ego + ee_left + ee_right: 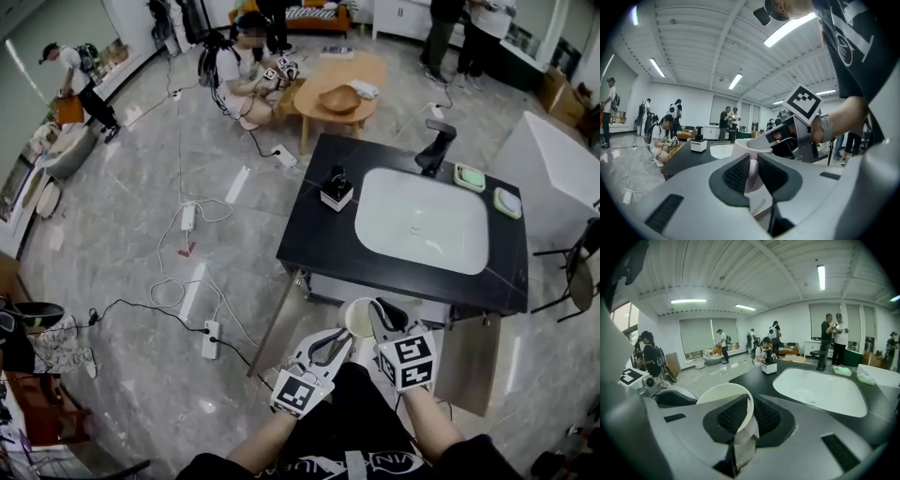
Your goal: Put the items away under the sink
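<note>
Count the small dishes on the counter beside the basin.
2. One green dish sits right of the faucet; a paler dish lies beside it, nearer the counter's right edge.

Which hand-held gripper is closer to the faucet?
Right. The right hand-held gripper is at the counter edge, facing the faucet; the left hand-held gripper is farther back.

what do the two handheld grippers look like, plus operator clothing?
Both the left gripper and right gripper have light grey shells, black textured pads, and a white cube bearing black square markers. The person wears a black top with white print and a grey wristband.
</note>
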`<state>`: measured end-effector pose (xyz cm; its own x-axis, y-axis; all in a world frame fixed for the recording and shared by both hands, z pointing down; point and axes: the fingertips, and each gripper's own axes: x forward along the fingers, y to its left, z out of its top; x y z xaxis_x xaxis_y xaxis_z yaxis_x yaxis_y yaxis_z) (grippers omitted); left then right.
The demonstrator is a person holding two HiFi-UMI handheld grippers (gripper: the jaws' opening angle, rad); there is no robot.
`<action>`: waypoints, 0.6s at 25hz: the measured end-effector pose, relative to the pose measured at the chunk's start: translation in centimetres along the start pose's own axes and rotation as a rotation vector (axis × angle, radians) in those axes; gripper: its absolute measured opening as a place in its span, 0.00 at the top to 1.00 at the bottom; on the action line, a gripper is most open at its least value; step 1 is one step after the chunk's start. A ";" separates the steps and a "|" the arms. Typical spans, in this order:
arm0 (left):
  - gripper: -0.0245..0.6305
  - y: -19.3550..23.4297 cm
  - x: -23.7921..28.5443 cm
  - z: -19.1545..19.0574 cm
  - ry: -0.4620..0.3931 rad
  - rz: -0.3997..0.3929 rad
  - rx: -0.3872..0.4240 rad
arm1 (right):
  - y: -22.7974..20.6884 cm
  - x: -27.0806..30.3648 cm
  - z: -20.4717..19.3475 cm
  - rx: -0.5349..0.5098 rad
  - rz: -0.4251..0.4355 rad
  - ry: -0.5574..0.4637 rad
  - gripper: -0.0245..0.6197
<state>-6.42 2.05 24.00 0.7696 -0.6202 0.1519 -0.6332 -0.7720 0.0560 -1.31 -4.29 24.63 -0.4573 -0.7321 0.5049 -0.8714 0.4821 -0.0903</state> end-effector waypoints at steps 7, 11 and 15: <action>0.87 -4.5 -0.1 -1.4 0.024 -0.099 0.011 | -0.9 -4.0 -3.7 0.066 -0.069 -0.012 0.87; 0.87 -5.7 0.6 -2.1 0.043 -0.137 0.019 | -1.8 -4.8 -5.2 0.103 -0.087 -0.017 0.87; 0.87 -6.5 1.5 -3.1 0.066 -0.166 0.000 | -2.9 -5.1 -6.5 0.125 -0.105 -0.014 0.87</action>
<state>-1.39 6.52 26.91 0.8564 -0.4741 0.2046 -0.4982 -0.8628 0.0860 4.68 1.20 27.84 -0.3642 -0.7823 0.5054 -0.9295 0.3398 -0.1437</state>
